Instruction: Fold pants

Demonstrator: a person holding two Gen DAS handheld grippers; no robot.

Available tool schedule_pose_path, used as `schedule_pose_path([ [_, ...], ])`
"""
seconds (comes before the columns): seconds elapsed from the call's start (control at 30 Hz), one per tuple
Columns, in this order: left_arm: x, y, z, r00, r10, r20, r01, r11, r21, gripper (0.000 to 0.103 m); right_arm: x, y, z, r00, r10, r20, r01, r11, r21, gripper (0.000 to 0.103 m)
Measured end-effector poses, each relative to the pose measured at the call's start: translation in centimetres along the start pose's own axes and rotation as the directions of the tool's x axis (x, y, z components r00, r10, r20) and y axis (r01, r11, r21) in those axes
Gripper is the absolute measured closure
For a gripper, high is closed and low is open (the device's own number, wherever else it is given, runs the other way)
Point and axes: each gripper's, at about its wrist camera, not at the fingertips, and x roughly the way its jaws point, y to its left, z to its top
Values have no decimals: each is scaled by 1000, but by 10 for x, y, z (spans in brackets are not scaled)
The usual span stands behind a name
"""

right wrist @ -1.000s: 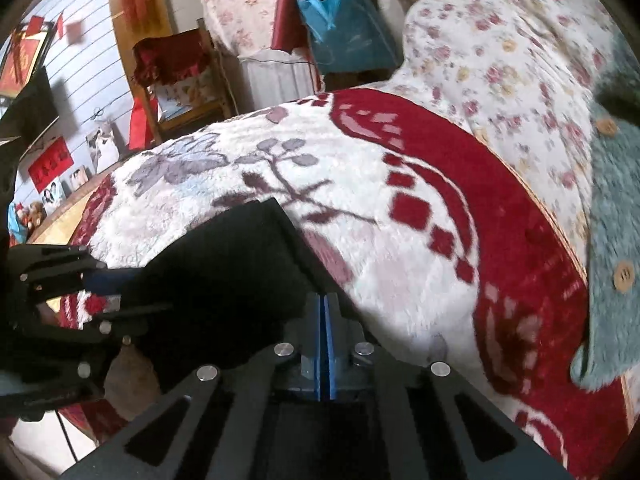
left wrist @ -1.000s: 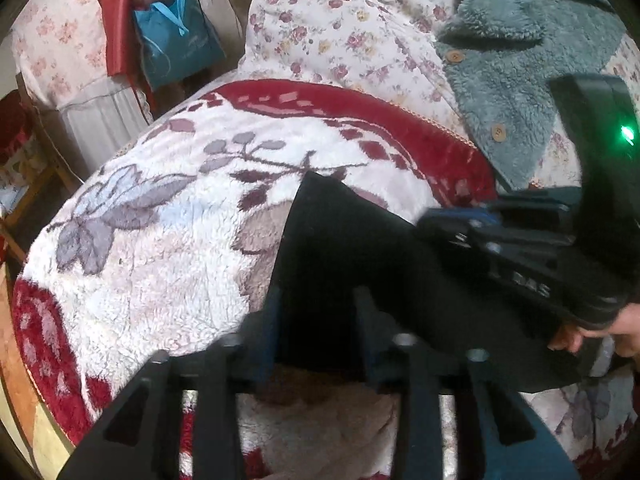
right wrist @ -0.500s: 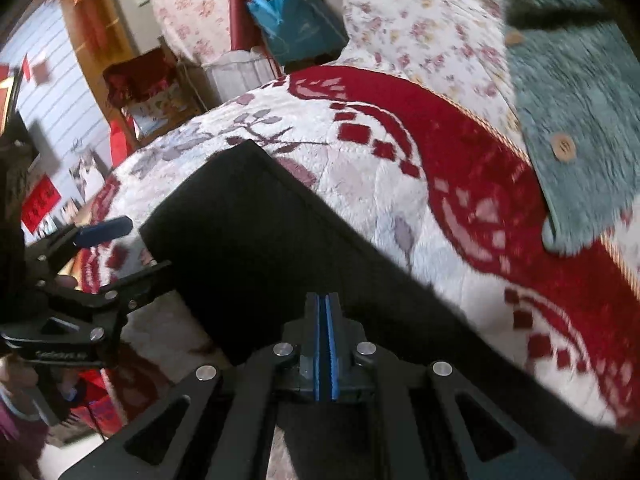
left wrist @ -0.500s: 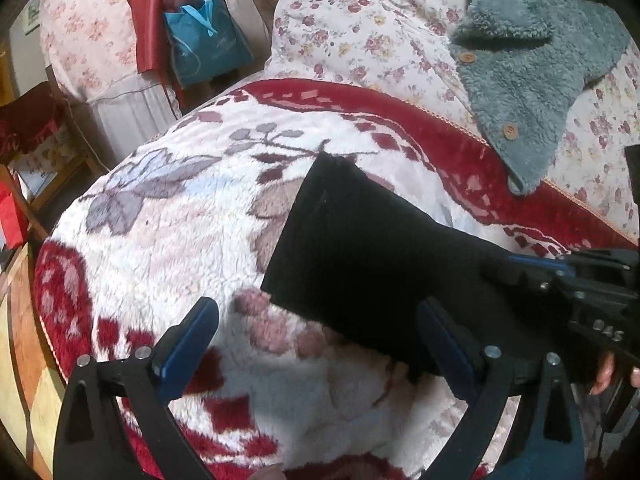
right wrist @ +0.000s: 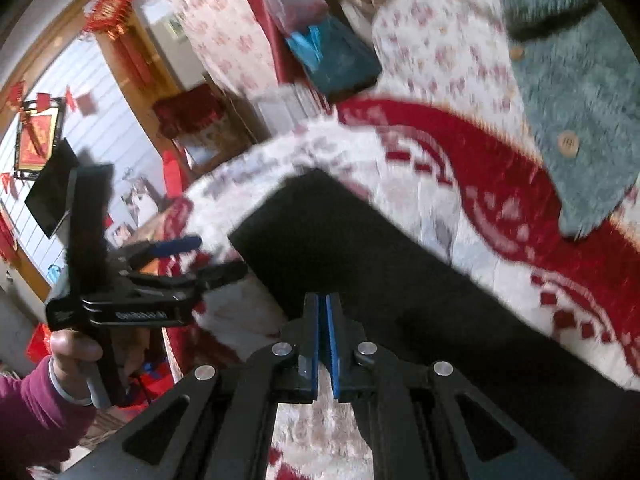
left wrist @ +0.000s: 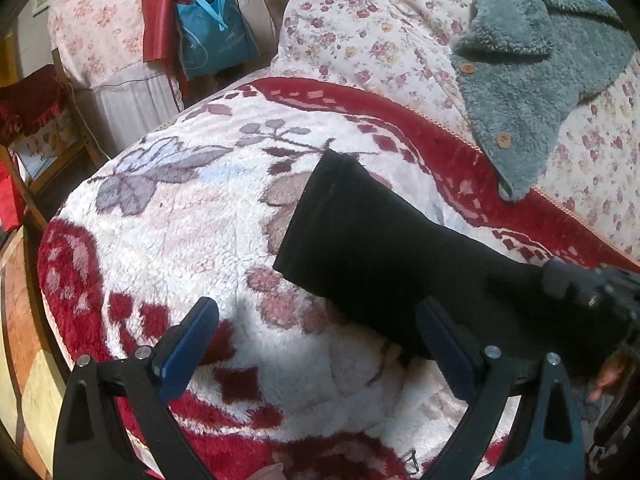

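The black pants (left wrist: 372, 236) lie on a fluffy blanket (left wrist: 180, 232) with red and white flower pattern, which covers the bed. The visible part is a long flat band of plain dark cloth, smooth, with a straight hem at the far end. The left gripper (left wrist: 316, 344) hangs just above the blanket, its blue-padded fingers (left wrist: 188, 340) spread wide and holding nothing; the right one of them is over the near edge of the pants. The right gripper (right wrist: 325, 320) has its fingers pressed together on the pants cloth. A grey-green fleece jacket (left wrist: 532, 72) lies well apart on a flowered quilt (left wrist: 360, 32).
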Motion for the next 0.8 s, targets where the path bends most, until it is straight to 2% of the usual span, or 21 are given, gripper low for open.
schedule_pose_path([
  [0.07,-2,1,-1,1000,-14,-6,14,1000,-15,4,-6,-1,0,999,36,25,-37,999,35,96],
  [0.2,-6,3,-1,999,-41,-9,40,998,-48,4,-10,-11,1,980,199,13,-198,962,190,95],
  [0.27,-8,3,0,999,-44,-9,44,998,-53,4,-6,-9,0,976,205,-78,-187,963,195,94],
  [0.3,-8,3,-1,999,-43,-8,43,998,-52,4,-7,-8,-2,976,205,-79,-187,964,188,93],
  [0.4,-10,1,-1,999,-45,-8,45,998,-50,4,-19,3,-5,970,241,-16,-237,961,142,98],
  [0.47,-11,-1,0,999,-51,-11,50,998,-48,4,-16,8,-7,951,304,-50,-294,945,145,99],
  [0.57,-15,-5,-1,998,-56,-6,56,997,-43,4,-22,23,-9,959,283,-27,-280,956,84,95],
  [0.67,-19,-8,0,998,-63,-2,63,997,-47,4,-23,12,-8,958,287,9,-283,936,209,89],
  [0.7,-20,-8,0,998,-64,-2,64,997,-49,4,-24,9,-8,964,265,16,-262,939,223,72],
  [0.77,-21,-8,1,998,-68,-3,68,996,-53,4,-24,7,-10,971,239,19,-236,943,233,2],
  [0.8,-22,-7,1,998,-70,-3,69,996,-57,4,-25,2,-11,968,252,18,-248,936,250,0],
])
